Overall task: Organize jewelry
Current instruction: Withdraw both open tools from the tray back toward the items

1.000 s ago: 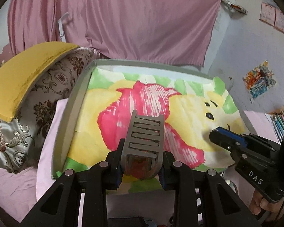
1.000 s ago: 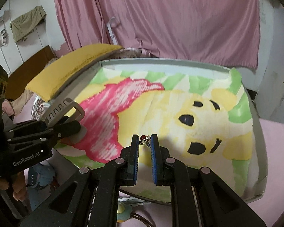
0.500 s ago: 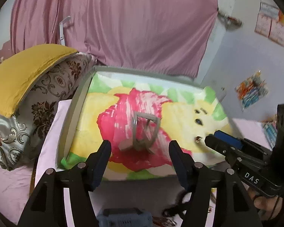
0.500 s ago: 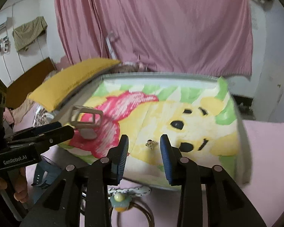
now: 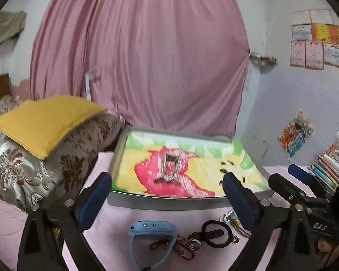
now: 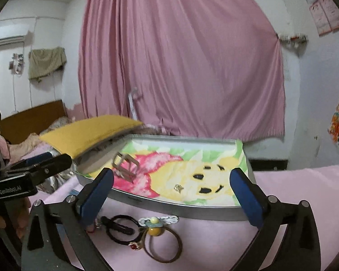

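On the tray (image 5: pixel 160 203) lie a hair clip (image 5: pixel 168 167) and an earring (image 6: pixel 179 188); both tongs, left (image 5: pixel 167 201) and right (image 6: pixel 173 194), have just been opening and hold nothing.

Bed covered by a pink sheet (image 5: pixel 115 232). On the sheet: a shallow grey tray (image 6: pixel 192 213) lined with a cartoon-bear cloth; patterned pillow (image 5: pixel 56 162) touching the tray's left side, yellow pillow (image 5: pixel 43 122) on top of it. On the sheet near the tray's front edge: blue watch (image 5: pixel 152 232), black hair tie (image 5: pixel 214 233), ring with a red stone (image 6: pixel 135 245), brown bangle (image 6: pixel 167 244), yellow bead charm (image 6: pixel 154 228), red cord (image 5: pixel 167 246). A stack of books (image 5: pixel 325 171) at the bed's right edge.
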{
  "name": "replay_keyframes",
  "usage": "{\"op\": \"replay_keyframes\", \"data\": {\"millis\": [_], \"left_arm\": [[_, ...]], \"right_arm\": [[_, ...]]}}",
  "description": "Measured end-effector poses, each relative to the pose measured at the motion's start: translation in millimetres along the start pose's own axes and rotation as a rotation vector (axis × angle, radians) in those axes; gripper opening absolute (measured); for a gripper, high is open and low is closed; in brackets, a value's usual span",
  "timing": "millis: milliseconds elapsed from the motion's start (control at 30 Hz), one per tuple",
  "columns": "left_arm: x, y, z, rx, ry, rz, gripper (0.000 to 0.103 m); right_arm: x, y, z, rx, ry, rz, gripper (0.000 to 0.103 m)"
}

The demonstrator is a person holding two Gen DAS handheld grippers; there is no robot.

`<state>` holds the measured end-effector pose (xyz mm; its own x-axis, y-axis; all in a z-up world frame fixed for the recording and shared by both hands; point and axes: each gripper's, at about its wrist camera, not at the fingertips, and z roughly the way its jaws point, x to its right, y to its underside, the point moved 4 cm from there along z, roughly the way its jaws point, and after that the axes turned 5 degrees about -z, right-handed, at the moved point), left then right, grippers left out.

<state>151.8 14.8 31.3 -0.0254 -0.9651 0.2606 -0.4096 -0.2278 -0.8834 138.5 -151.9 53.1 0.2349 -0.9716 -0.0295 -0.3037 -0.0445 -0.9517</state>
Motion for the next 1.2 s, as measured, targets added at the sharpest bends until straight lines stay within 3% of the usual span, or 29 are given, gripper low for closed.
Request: {"op": "replay_keyframes", "data": {"millis": [267, 633, 833, 1100, 1167, 1200], "left_arm": [[-4, 13, -28, 0.021, -0.017, 0.053, 0.102], [-5, 35, -46, -0.015, -0.023, 0.094, 0.102], [-13, 53, -33, -0.159, -0.009, 0.107, 0.102], [-29, 66, -8, -0.317, -0.038, 0.044, 0.102], [-33, 70, 0, -0.355, -0.05, 0.034, 0.102], [-34, 72, 3, -0.369, -0.051, 0.031, 0.102]], "right_arm": [[-4, 8, -28, 0.038, -0.021, -0.015, 0.101], [-8, 28, -33, -0.094, -0.065, -0.049, 0.101], [-5, 43, -16, -0.238, -0.115, -0.034, 0.101], [7, 64, 15, -0.43, -0.131, 0.028, 0.101], [9, 69, 23, -0.47, -0.149, 0.054, 0.094], [9, 71, 27, -0.486, -0.157, 0.059, 0.085]]}}
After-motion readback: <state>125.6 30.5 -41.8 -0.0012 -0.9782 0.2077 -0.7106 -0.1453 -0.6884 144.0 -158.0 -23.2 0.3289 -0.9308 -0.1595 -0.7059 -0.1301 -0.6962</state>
